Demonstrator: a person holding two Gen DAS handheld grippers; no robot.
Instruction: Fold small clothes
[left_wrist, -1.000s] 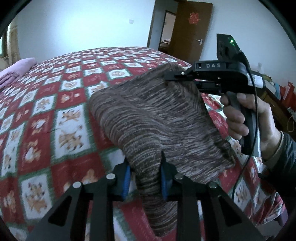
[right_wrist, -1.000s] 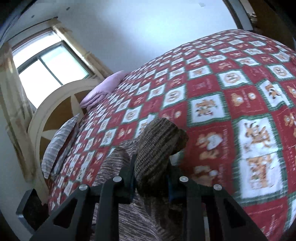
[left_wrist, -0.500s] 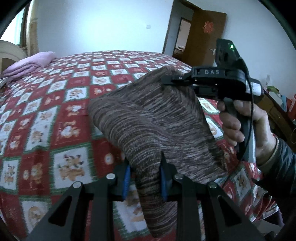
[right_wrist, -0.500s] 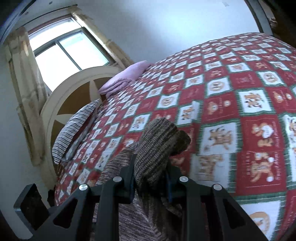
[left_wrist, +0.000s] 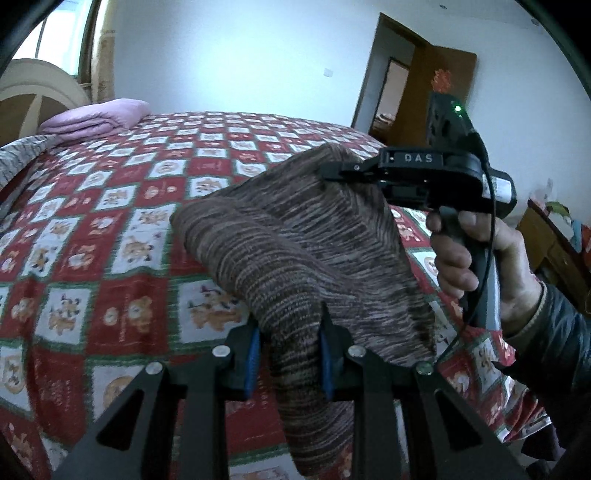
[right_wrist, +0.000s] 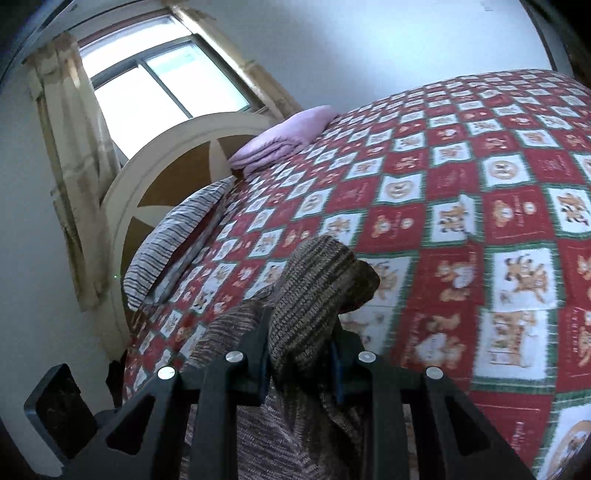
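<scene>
A brown striped knit garment (left_wrist: 295, 258) hangs stretched in the air between my two grippers, above the bed. My left gripper (left_wrist: 288, 347) is shut on its near corner, with a tail of cloth drooping below the jaws. My right gripper (left_wrist: 332, 171) shows in the left wrist view, held in a hand, shut on the far corner. In the right wrist view the right gripper (right_wrist: 301, 332) pinches a bunched fold of the garment (right_wrist: 317, 280), and the rest hangs down to the left.
The bed has a red, white and green checked quilt (left_wrist: 110, 229) with bear pictures. A folded pink blanket (left_wrist: 96, 120) and a striped pillow (right_wrist: 173, 236) lie by the arched headboard (right_wrist: 159, 177). A window (right_wrist: 162, 88) is behind it; an open brown door (left_wrist: 439, 92) stands far right.
Both grippers have lifted higher with the garment still held. The views tilted up, so more of the headboard, window and far wall shows.
</scene>
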